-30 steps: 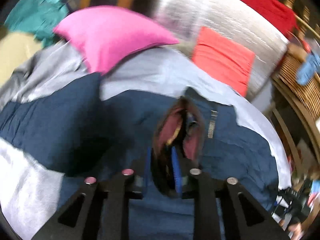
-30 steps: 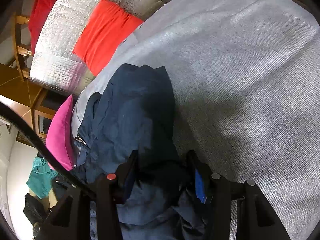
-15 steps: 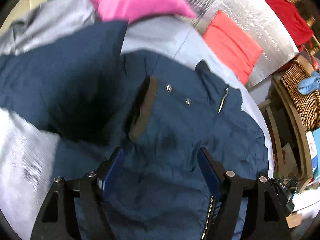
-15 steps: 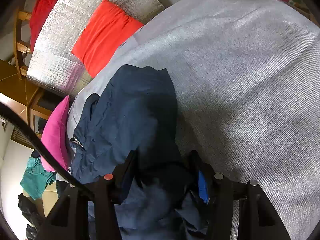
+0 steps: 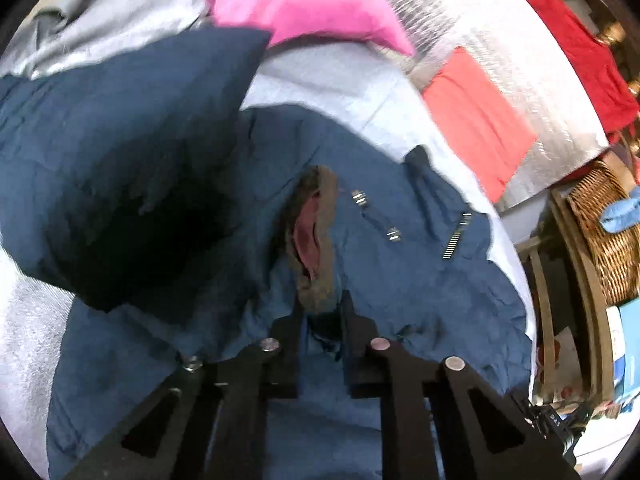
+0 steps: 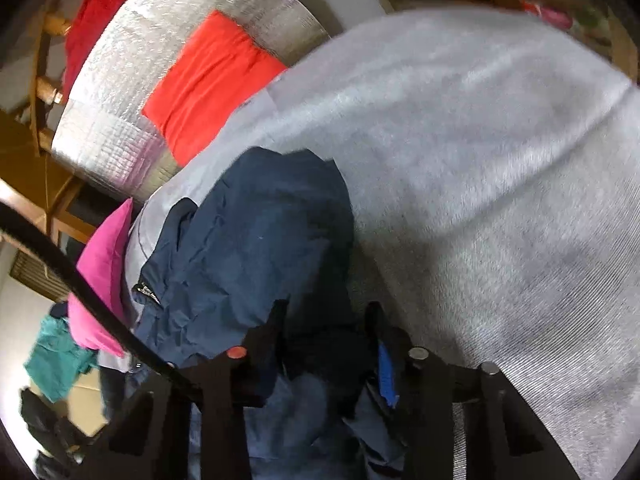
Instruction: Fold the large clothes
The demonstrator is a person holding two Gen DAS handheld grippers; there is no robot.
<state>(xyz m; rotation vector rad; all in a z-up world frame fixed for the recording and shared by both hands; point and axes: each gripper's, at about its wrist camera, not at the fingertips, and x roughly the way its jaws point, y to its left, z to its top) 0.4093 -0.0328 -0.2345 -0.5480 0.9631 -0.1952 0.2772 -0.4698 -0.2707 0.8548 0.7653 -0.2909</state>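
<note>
A navy jacket (image 5: 400,280) lies rumpled on a grey bed cover (image 5: 340,92), its zip and snaps showing. Its brown collar edge (image 5: 324,240) with dark red lining stands up in a fold. My left gripper (image 5: 320,312) is shut on the lower end of that collar. In the right wrist view the same jacket (image 6: 260,240) is bunched up, and a thick wad of it fills the gap of my right gripper (image 6: 326,320). The right jaws are closing on that wad. A broad navy panel is folded over at the left of the left wrist view.
A pink pillow (image 5: 300,4) lies at the head of the bed. Beyond it are a silver quilted mat (image 5: 500,32) with an orange cloth (image 5: 476,120) and a red cloth (image 5: 580,40). A wicker basket (image 5: 600,232) stands off the bed's edge. A black cable (image 6: 80,288) crosses near teal clothing (image 6: 56,360).
The left gripper let go of the collar, stood wide open over the jacket front, then sank and shut on the collar again. The right jaws have narrowed on the fabric wad.
</note>
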